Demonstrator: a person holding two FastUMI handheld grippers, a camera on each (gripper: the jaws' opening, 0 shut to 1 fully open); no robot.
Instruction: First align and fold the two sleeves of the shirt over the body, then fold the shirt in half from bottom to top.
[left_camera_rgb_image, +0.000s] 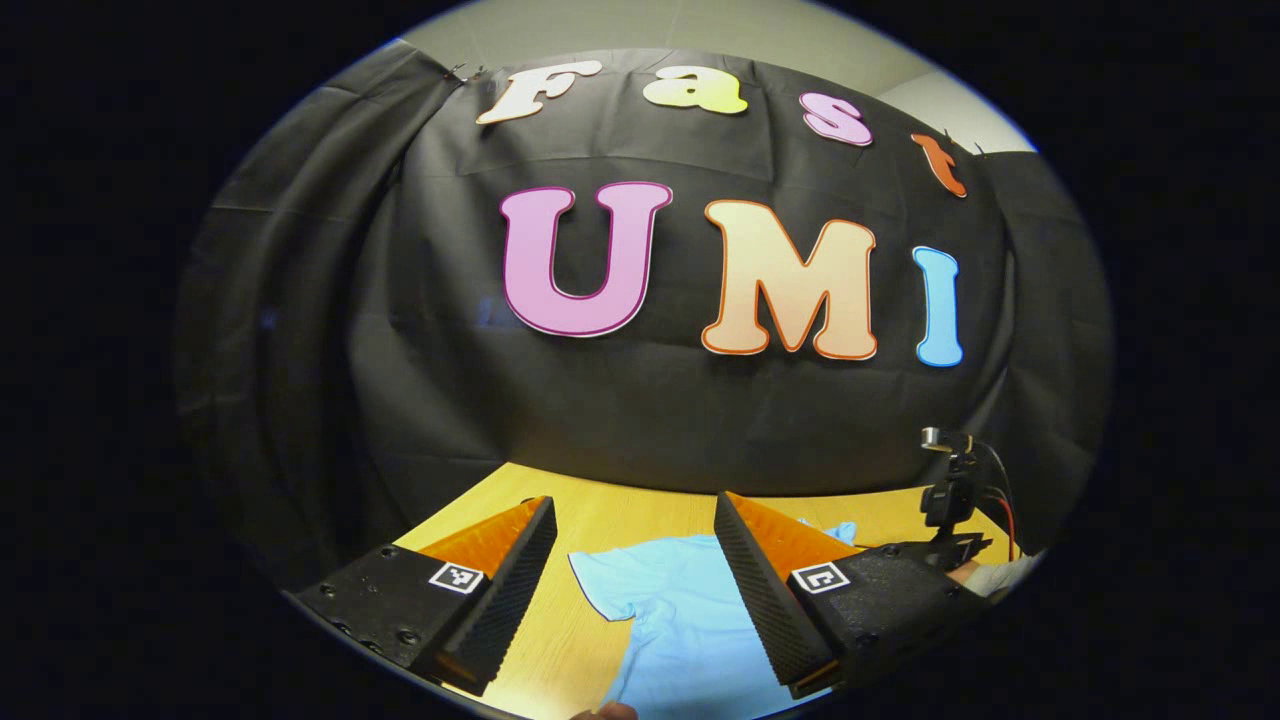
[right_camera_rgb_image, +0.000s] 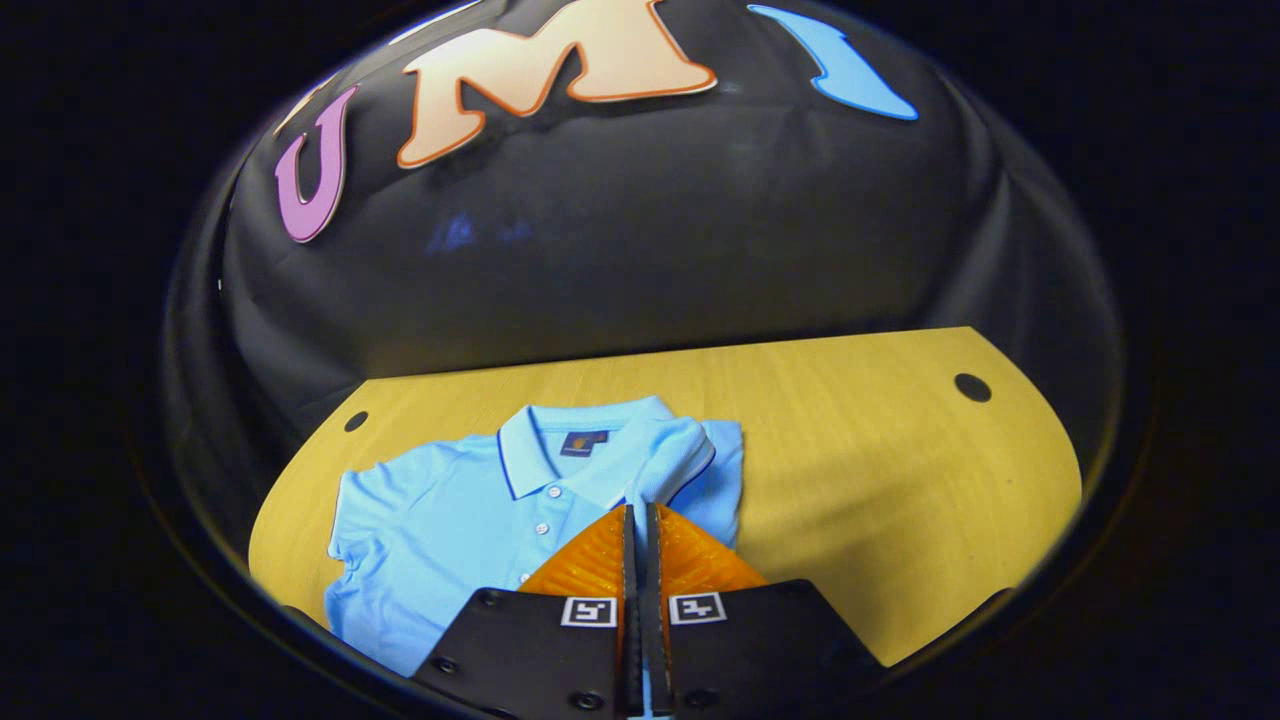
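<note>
Right gripper view: the light-blue polo shirt (right_camera_rgb_image: 480, 510) lies on the wooden table (right_camera_rgb_image: 880, 470), lower centre-left of frame, collar toward the wall. The sleeve at frame right is already folded over the body; the sleeve at frame left (right_camera_rgb_image: 365, 510) lies spread outward. The right gripper (right_camera_rgb_image: 637, 515) sits low centre, jaws closed together with shirt fabric showing at their tips; probably pinching the folded sleeve, though the contact is hidden.

Left gripper view: the left gripper (left_camera_rgb_image: 633, 525) is wide open and holds nothing, with the unfolded sleeve (left_camera_rgb_image: 610, 580) on the table in the gap between its fingers.

Judgement: one sleeve done; second sleeve and bottom-to-top fold remain.
</note>
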